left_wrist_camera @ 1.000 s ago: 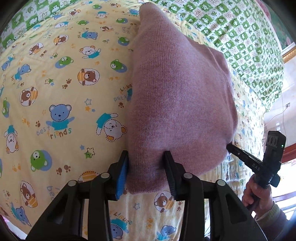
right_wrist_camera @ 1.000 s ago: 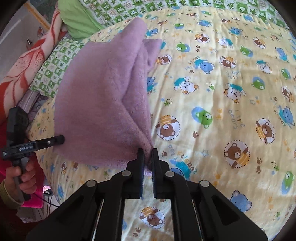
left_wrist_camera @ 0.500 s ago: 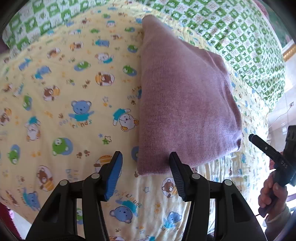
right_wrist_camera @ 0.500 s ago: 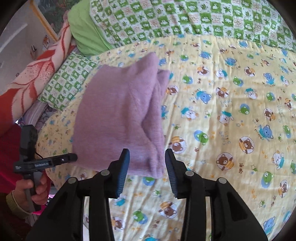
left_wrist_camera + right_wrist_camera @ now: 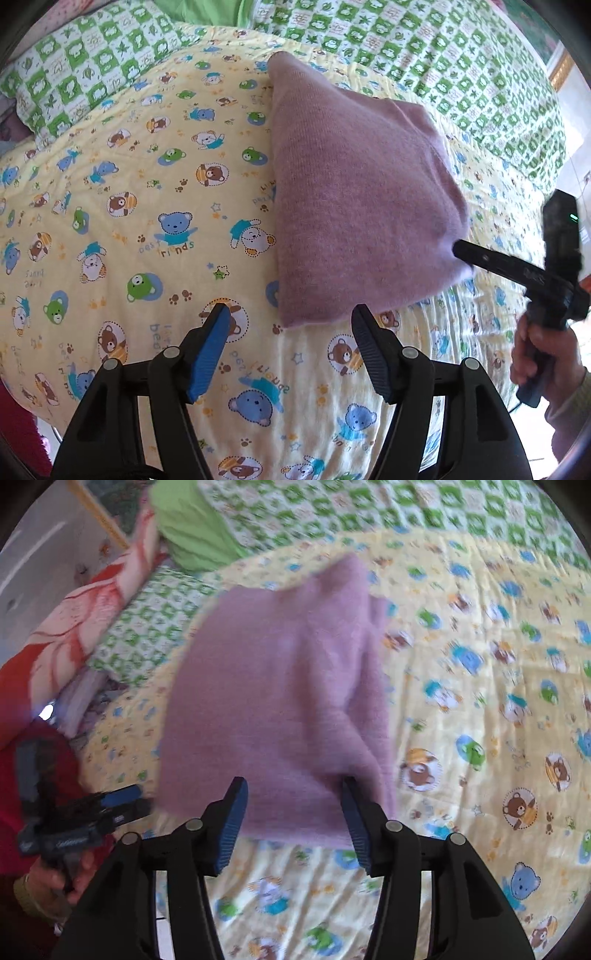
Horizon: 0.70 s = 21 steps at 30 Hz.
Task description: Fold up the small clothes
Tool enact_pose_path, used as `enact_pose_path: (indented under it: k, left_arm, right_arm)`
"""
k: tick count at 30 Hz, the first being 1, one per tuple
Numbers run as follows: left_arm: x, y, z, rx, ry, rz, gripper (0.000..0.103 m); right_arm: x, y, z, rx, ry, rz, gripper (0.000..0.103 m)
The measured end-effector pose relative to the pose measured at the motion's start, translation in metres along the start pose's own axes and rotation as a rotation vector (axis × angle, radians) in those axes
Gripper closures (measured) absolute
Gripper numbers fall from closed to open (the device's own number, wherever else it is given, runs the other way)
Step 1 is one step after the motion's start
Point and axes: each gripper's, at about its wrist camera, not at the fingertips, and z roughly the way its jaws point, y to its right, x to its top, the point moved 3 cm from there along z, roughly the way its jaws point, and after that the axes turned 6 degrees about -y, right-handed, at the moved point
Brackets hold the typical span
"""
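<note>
A folded mauve knitted garment (image 5: 354,206) lies on the bed's yellow bear-print quilt (image 5: 140,206). The left hand-held gripper (image 5: 291,350) hovers just short of its near edge, jaws opening, nothing between them. The right hand-held gripper (image 5: 291,819) is opening too, pads off the cloth.

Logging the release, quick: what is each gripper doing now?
Left gripper: jaws opening, nothing between them.
Right gripper: jaws opening around the purple sweater's edge, not clamped.
</note>
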Motion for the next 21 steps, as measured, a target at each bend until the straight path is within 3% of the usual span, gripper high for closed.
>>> enact_pose_path:
  k: [4, 8, 13, 21]
  left_arm:
    - [0.000, 0.002, -0.006, 0.029, 0.025, 0.037, 0.033]
    - [0.001, 0.004, -0.017, 0.054, 0.071, 0.052, 0.029]
    - [-0.002, 0.005, -0.024, 0.085, 0.105, 0.073, 0.025]
    - [-0.022, 0.008, -0.022, 0.126, 0.128, 0.094, 0.021]
  right_arm:
    - [-0.001, 0.024, 0.006, 0.012, 0.012, 0.101, 0.049]
    - [-0.004, 0.008, -0.009, 0.014, 0.040, 0.070, 0.049]
    - [-0.013, -0.016, -0.032, -0.028, 0.116, 0.002, 0.028]
    - [-0.046, -0.037, -0.040, -0.135, 0.143, -0.097, 0.017]
